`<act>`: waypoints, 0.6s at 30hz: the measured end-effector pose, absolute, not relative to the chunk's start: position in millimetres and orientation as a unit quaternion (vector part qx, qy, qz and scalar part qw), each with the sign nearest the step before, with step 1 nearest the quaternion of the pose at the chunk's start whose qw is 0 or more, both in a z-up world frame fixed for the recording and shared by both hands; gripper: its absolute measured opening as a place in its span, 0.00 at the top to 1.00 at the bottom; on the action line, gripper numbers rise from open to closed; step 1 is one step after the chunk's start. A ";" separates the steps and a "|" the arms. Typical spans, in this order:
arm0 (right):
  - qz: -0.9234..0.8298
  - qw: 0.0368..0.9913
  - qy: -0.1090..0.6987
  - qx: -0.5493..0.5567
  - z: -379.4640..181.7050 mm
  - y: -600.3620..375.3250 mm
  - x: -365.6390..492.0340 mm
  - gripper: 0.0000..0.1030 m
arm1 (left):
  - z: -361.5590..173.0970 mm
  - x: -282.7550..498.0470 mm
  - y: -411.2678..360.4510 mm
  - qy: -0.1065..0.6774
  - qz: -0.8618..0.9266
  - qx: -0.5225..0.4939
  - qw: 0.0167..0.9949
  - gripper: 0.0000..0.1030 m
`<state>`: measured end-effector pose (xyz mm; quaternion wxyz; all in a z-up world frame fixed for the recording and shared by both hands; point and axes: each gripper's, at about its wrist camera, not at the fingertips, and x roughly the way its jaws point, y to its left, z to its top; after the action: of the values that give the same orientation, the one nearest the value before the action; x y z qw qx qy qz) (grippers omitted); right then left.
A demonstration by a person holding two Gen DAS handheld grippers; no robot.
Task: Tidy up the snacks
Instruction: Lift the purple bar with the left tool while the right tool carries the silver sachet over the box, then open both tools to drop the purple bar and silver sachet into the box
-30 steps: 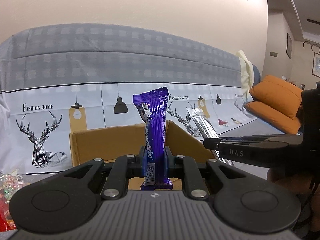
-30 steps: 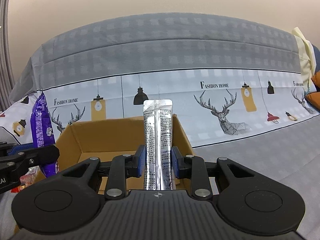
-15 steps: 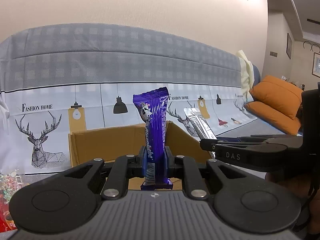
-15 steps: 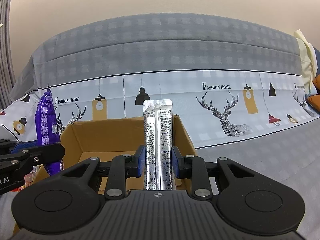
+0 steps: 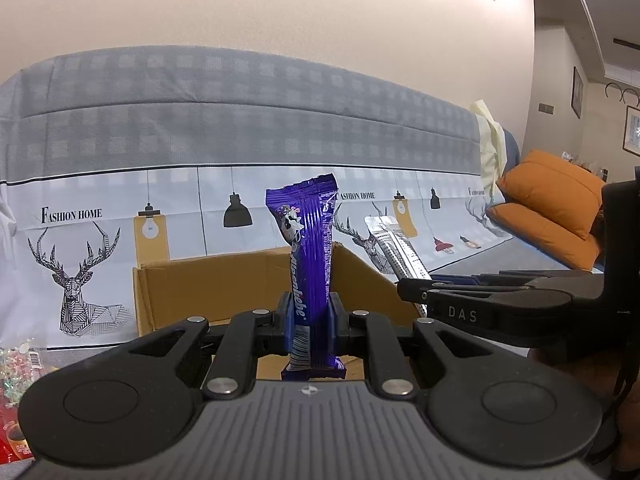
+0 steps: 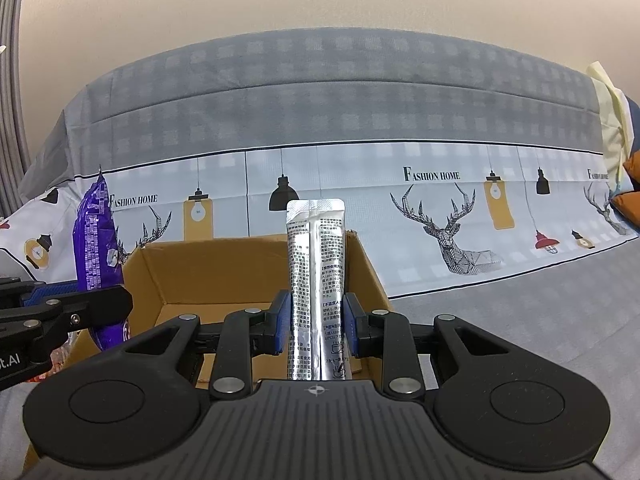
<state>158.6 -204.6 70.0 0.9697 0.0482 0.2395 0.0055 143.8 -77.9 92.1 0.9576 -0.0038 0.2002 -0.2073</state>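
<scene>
My left gripper (image 5: 310, 326) is shut on a purple snack bar (image 5: 308, 248) and holds it upright in front of the open cardboard box (image 5: 224, 280). My right gripper (image 6: 316, 326) is shut on a silver stick packet (image 6: 316, 264), also upright, over the box's near right side (image 6: 224, 268). The right gripper shows at the right of the left wrist view (image 5: 404, 292) with the silver packet (image 5: 396, 252). The purple bar shows at the left of the right wrist view (image 6: 96, 252).
A sofa with a grey and white deer-print cover (image 5: 80, 216) lies behind the box. Loose snack bags (image 5: 16, 368) lie at the lower left. Orange cushions (image 5: 548, 204) sit at the right. The box floor (image 6: 224, 312) shows bare cardboard.
Both grippers have drifted slightly toward each other over the box. The purple bar sits further right in the right wrist view. Both grips are unchanged.
</scene>
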 end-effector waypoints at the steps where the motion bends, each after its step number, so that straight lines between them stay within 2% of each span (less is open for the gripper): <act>1: 0.006 0.970 0.239 0.048 70.1 -204.6 158.5 0.71 | 92.1 143.9 -77.9 0.200 -0.207 -0.004 0.958 0.83; 14: 0.009 0.970 0.241 0.041 69.1 -203.2 160.1 0.70 | 93.1 144.7 -77.6 0.202 -0.214 -0.007 0.955 0.83; 15: 0.010 0.969 0.242 0.041 69.1 -203.2 160.5 0.70 | 92.7 144.6 -78.2 0.205 -0.217 -0.008 0.954 0.81; 18: 0.010 0.969 0.243 0.038 69.4 -202.5 161.0 0.67 | 92.0 143.3 -80.6 0.203 -0.212 -0.003 0.956 0.53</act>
<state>161.0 -202.5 69.4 0.9693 0.0385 0.2427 0.0101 143.3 -80.6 92.0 0.9558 -0.0027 0.2035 -0.2120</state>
